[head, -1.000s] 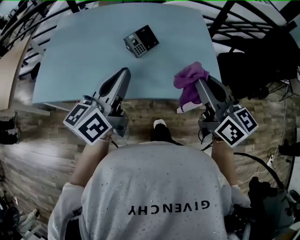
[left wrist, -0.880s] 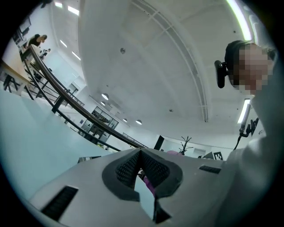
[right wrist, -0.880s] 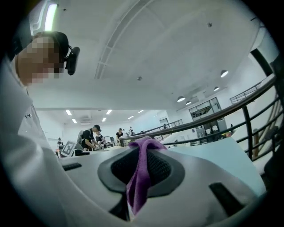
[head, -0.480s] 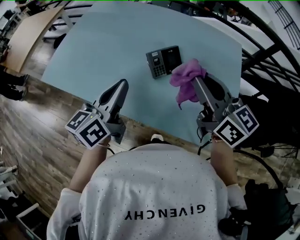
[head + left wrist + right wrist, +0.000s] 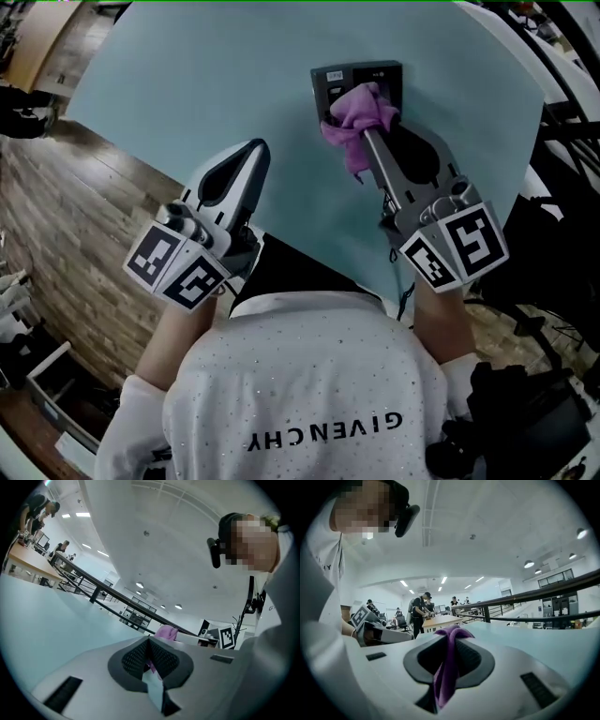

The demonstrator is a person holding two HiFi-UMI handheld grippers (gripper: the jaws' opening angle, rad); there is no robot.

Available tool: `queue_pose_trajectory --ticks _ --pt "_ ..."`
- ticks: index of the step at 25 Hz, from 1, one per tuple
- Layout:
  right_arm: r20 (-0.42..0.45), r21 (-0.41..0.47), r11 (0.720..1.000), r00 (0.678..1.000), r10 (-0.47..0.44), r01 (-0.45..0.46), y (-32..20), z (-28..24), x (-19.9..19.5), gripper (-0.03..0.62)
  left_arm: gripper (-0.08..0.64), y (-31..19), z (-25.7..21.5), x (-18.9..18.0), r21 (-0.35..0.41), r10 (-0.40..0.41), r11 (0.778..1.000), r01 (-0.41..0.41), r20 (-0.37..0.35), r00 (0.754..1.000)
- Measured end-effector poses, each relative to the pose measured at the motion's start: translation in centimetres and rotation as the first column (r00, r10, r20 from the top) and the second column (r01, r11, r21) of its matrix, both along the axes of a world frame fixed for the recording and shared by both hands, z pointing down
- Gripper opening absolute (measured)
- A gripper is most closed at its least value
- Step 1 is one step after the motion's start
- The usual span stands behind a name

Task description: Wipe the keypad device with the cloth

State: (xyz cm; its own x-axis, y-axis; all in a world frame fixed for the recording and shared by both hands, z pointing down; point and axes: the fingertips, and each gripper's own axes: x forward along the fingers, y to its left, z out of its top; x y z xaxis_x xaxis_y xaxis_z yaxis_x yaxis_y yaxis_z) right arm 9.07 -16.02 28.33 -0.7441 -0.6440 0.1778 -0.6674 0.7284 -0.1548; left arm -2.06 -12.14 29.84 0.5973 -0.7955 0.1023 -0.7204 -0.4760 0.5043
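A dark grey keypad device point(image 5: 333, 82) lies flat on the pale blue table point(image 5: 206, 84), far side. My right gripper point(image 5: 367, 141) is shut on a purple cloth point(image 5: 356, 111), and the bunched cloth rests on the device, hiding most of its face. The cloth point(image 5: 449, 667) runs as a purple strip between the closed jaws in the right gripper view. My left gripper point(image 5: 255, 157) is shut with nothing in it, over bare table to the left of the device and nearer me. In the left gripper view the cloth point(image 5: 166, 632) shows beyond the closed left gripper point(image 5: 149, 645).
Wood-plank floor point(image 5: 84, 216) lies left of the table's near edge. Black railings and dark gear point(image 5: 553, 244) stand to the right. The right gripper view shows people at a wooden desk point(image 5: 436, 619) far off.
The table and device have come much nearer as the person stepped up. The right gripper has carried the cloth forward from beside the device onto its top. The left gripper moved forward over the table.
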Motion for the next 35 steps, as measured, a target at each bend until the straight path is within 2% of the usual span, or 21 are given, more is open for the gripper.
queue_pose_trajectory --ticks 2,5,10,12,17,26,31,35 --pt "0.022 -0.018 1.000 1.000 -0.011 0.012 -1.0 1.0 -0.6 0.049 0.000 -1.1 0.6 -0.3 0.015 -0.002 1.000 0.002 -0.020 1.000" --pt "0.038 -0.026 0.999 0.999 -0.030 0.031 -2.5 1.9 -1.7 0.049 0.000 -3.3 2.3 -0.9 -0.009 0.010 1.000 -0.010 -0.035 0.999" --pt "-0.087 0.035 0.999 0.996 0.016 -0.013 -4.9 4.3 -2.5 0.048 0.000 -6.0 4.6 -1.3 -0.064 0.026 0.998 -0.027 -0.021 0.999" --pt "-0.114 0.029 0.999 0.993 0.040 -0.037 -5.7 5.7 -2.7 0.048 0.000 -6.4 5.4 -1.5 -0.077 0.034 0.996 -0.035 -0.019 0.999" --pt "-0.090 -0.025 0.999 0.995 0.030 -0.033 -6.9 7.8 -3.5 0.048 0.000 -7.1 7.4 -1.1 -0.100 0.068 0.993 -0.068 -0.011 0.998" --pt "-0.140 -0.048 0.998 0.989 -0.037 0.031 -6.8 10.2 -4.9 0.048 0.000 -7.5 9.0 -0.5 -0.140 0.079 0.987 -0.083 -0.033 0.996" --pt "-0.095 -0.122 0.993 0.995 -0.004 -0.008 -7.5 10.9 -4.3 0.049 0.000 -7.1 9.6 -0.5 -0.163 0.081 0.983 -0.084 -0.026 0.996" --pt "-0.100 -0.127 0.989 0.993 0.056 -0.069 -8.8 10.7 -2.4 0.049 0.000 -7.1 9.6 -0.4 -0.173 0.094 0.980 -0.097 -0.026 0.995"
